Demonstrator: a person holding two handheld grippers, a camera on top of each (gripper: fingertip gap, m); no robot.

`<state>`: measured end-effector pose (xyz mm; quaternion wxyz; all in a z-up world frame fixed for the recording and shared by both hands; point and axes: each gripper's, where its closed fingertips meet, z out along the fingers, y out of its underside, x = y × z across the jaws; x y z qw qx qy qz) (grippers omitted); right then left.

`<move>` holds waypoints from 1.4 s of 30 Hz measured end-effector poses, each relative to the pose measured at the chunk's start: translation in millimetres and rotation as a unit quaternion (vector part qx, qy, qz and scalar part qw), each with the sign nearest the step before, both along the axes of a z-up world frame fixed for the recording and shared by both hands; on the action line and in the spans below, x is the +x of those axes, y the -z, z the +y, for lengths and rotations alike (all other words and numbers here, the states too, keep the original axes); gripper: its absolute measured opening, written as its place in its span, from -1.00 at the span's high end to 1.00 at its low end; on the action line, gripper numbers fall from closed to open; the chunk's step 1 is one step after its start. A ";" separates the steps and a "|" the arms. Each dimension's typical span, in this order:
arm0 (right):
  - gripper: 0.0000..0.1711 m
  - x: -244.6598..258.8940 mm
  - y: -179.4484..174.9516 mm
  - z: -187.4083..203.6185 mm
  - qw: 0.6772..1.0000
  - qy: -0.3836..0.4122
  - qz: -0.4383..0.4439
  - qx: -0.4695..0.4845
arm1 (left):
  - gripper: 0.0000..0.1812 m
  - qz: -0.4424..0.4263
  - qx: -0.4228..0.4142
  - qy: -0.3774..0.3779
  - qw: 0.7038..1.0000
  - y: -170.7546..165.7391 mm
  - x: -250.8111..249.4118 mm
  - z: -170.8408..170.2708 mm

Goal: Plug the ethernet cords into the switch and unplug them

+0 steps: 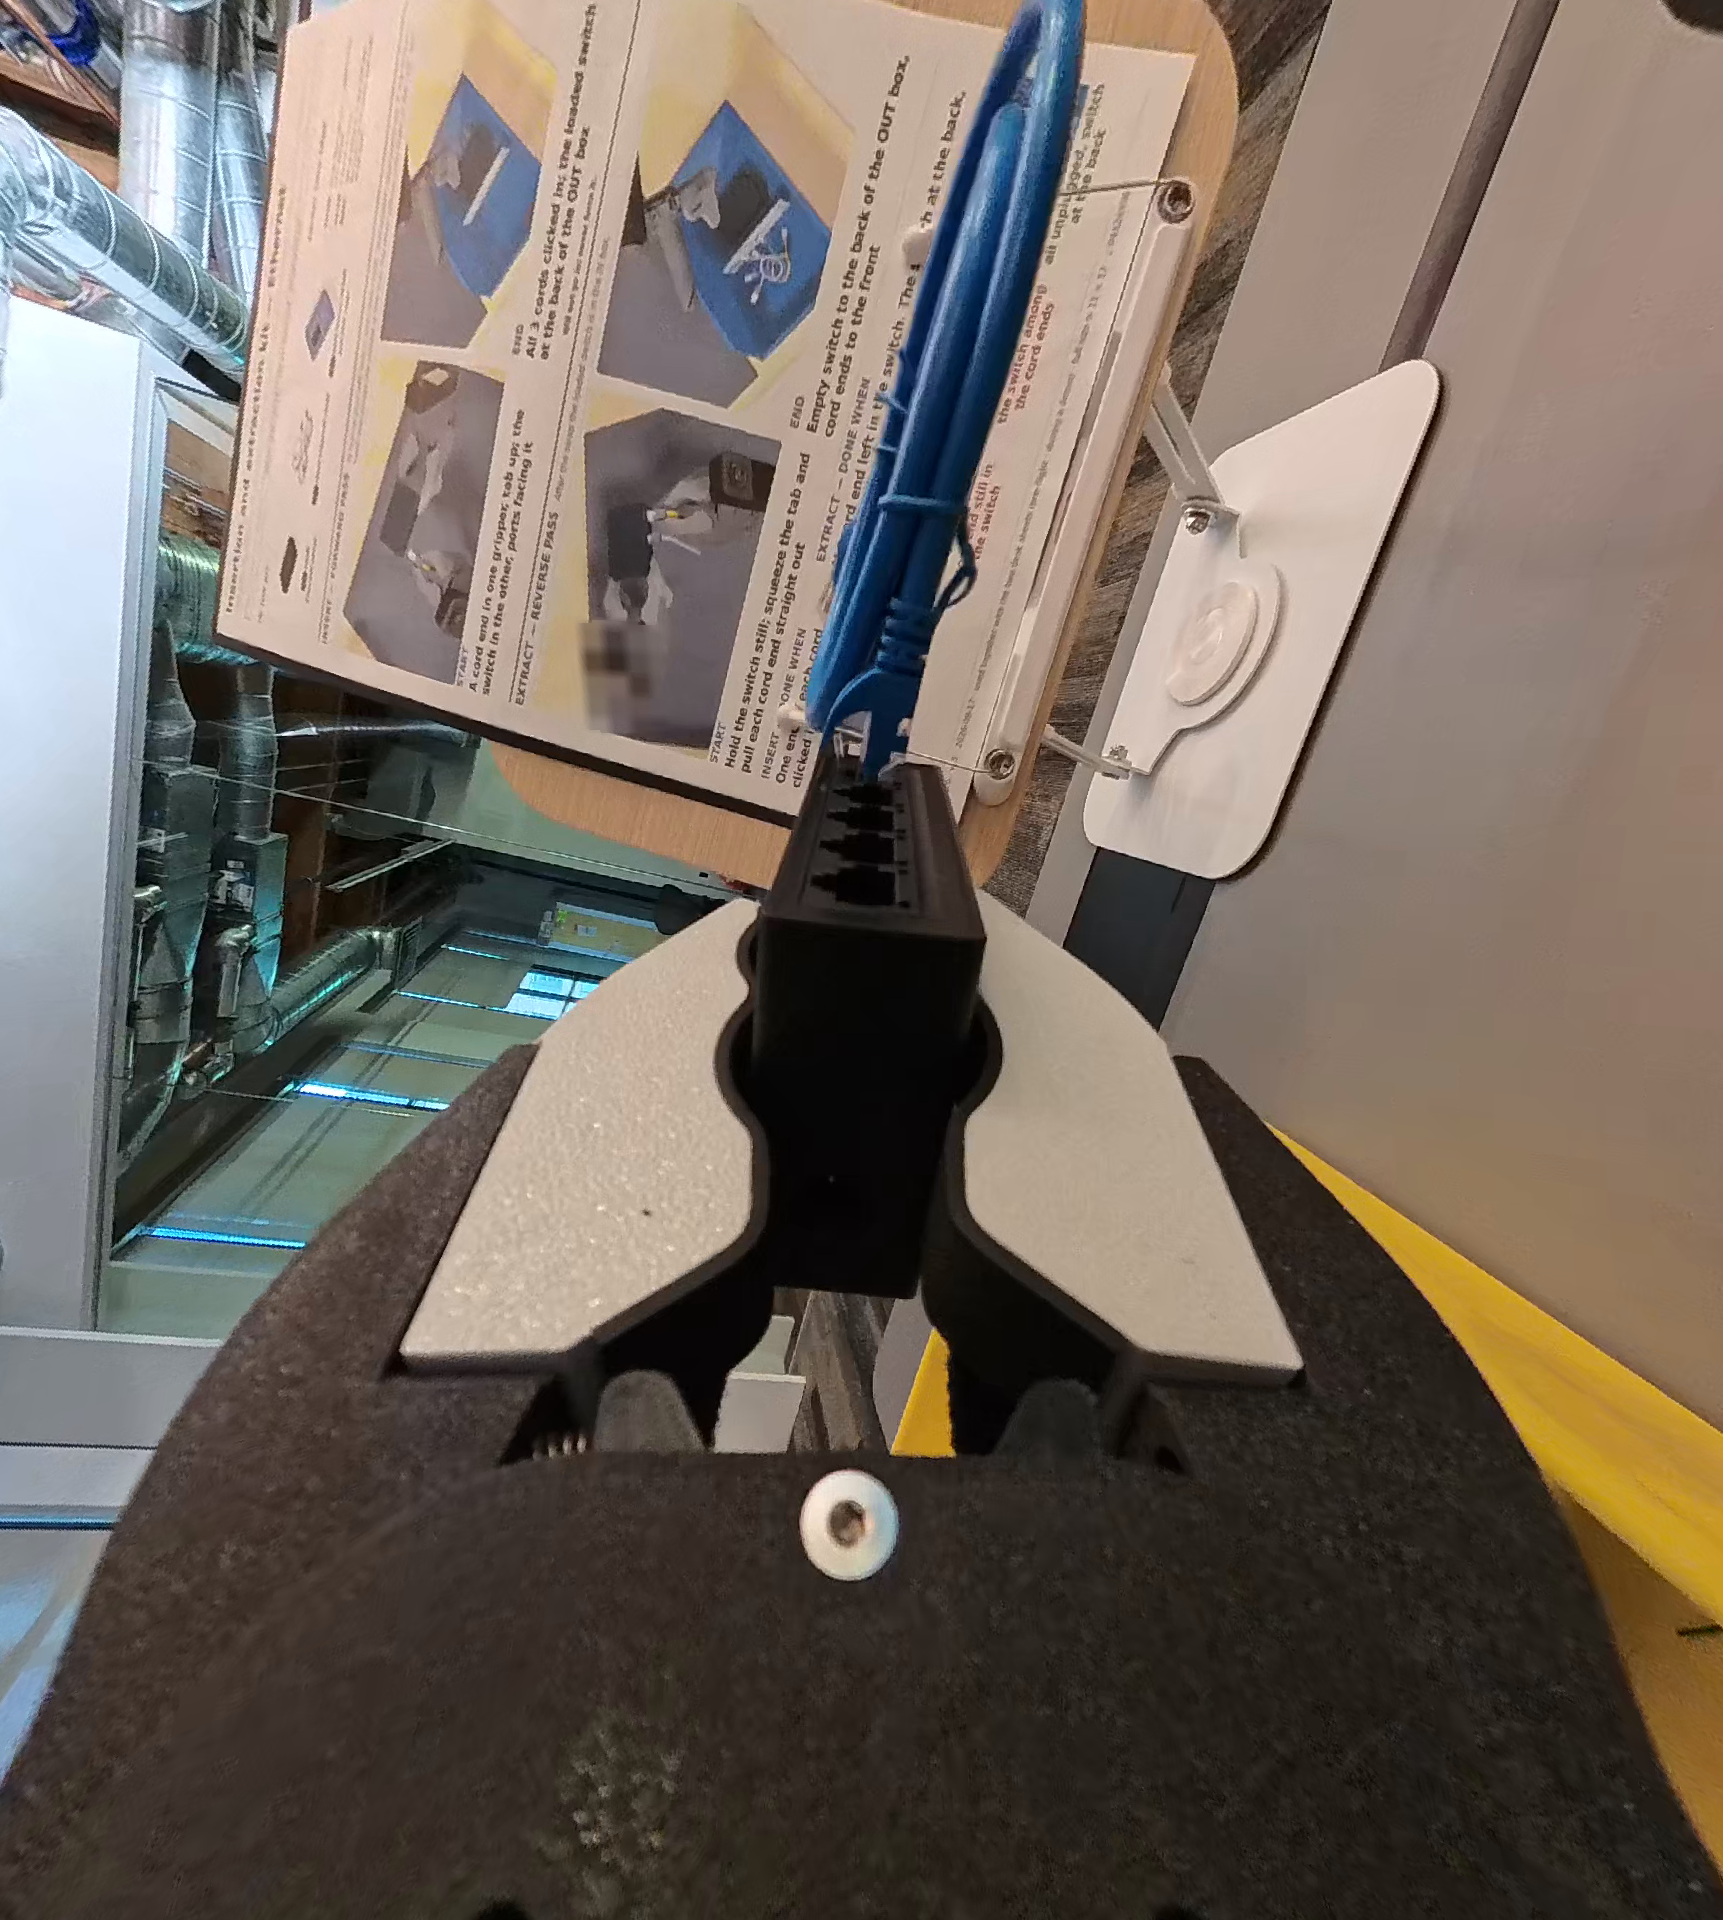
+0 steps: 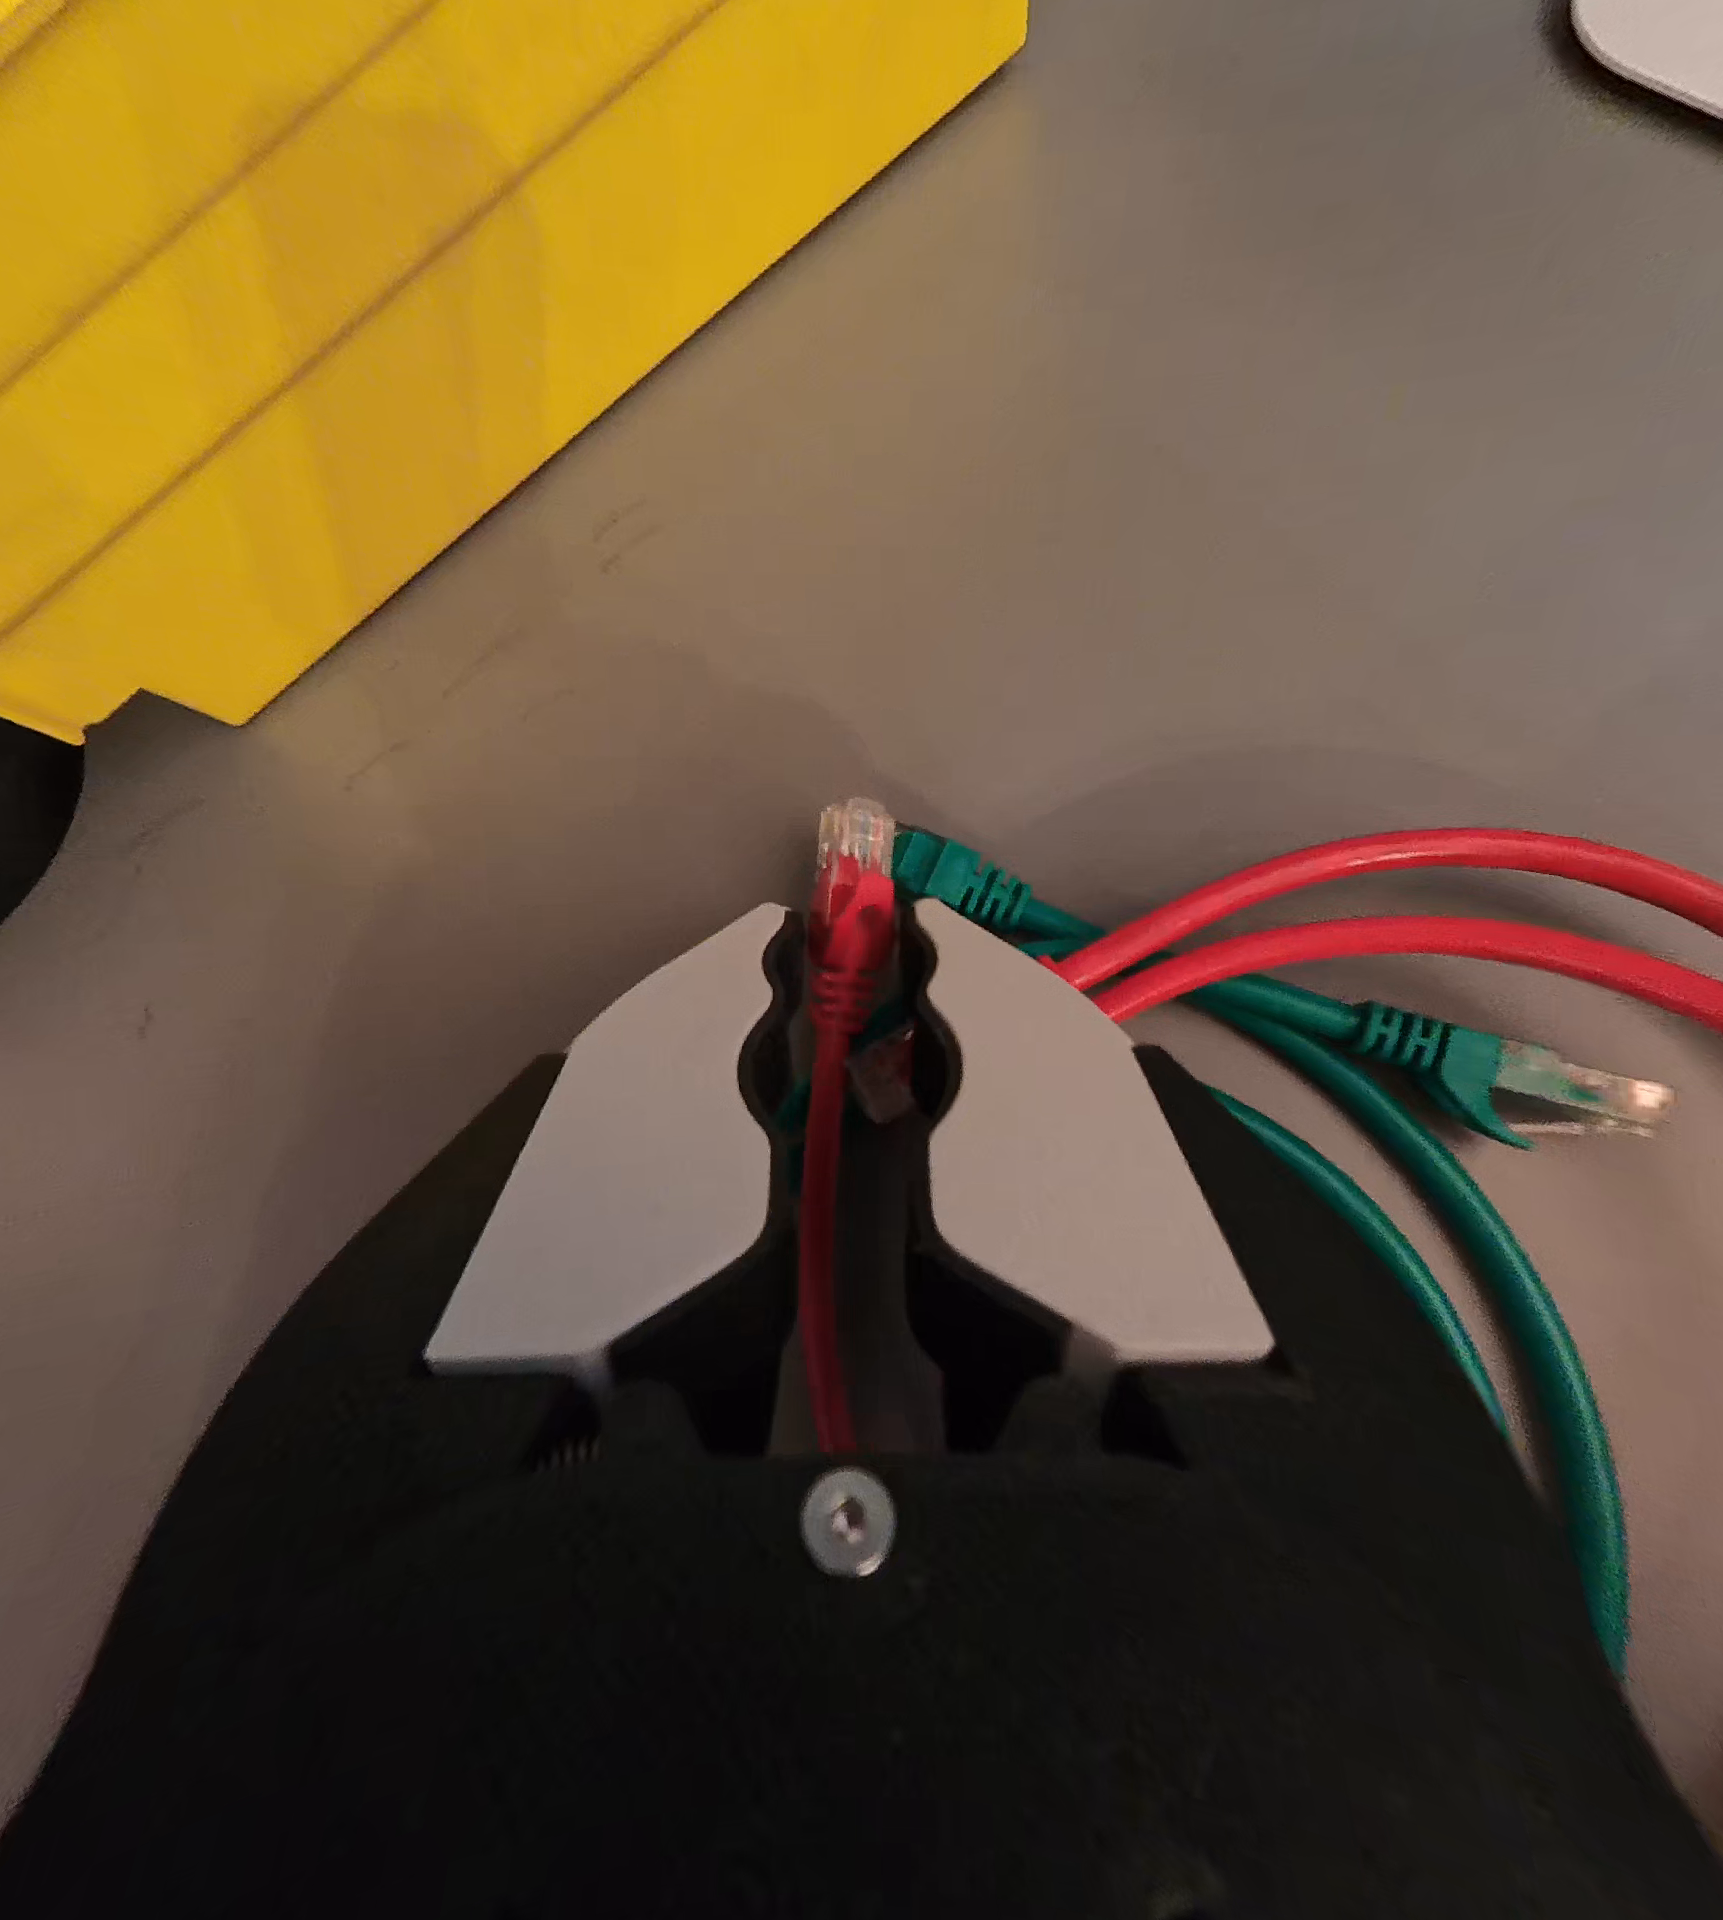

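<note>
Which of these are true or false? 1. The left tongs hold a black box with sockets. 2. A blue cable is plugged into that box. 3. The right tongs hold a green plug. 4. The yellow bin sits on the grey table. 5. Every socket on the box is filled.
1. True: the left tongs are shut on the black box.
2. True: the blue cable enters its far socket.
3. False: the right tongs grip the red plug; a green plug lies free.
4. True: yellow bin, grey table.
5. False: several sockets are empty.

We are gripping the black switch in the left tongs, blue cord plugged in; the right tongs are pinching the red cord, green cord just beside.
</note>
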<state>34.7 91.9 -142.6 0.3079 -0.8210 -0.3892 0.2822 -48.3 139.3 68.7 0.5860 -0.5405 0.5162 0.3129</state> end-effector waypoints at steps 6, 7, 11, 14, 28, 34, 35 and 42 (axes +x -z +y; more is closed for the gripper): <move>0.81 -0.2 -4.2 0.8 0.998 0.013 0.056 -0.028 | 0.67 0.004 -0.002 0.003 1.000 2.3 3.3 0.3; 0.81 0.5 -4.9 0.7 0.997 0.016 0.062 -0.032 | 0.67 0.005 -0.001 0.003 1.000 2.2 3.1 0.4; 0.78 1.8 -4.5 -6.7 0.998 0.007 0.056 -0.028 | 0.67 0.002 -0.002 0.000 1.000 1.9 0.3 1.1; 0.77 4.2 -3.0 -10.2 1.000 -0.005 0.024 -0.018 | 0.67 0.001 -0.001 -0.001 1.000 0.8 -1.0 0.8; 0.77 5.6 3.6 -16.1 0.996 -0.043 -0.060 0.040 | 0.67 0.001 0.002 0.000 1.000 0.2 -0.1 0.7; 0.81 9.3 -19.3 -9.6 0.995 -0.047 -0.019 0.085 | 0.67 0.003 -0.001 0.001 1.000 2.8 -1.2 2.3; 0.81 9.8 -32.9 -8.4 0.993 -0.050 -0.005 0.109 | 0.67 0.005 -0.003 0.001 1.000 4.3 -0.9 2.8; 0.81 26.6 -103.8 -9.7 0.967 -0.047 -0.001 0.252 | 0.67 0.016 -0.010 0.022 1.000 11.6 13.5 1.7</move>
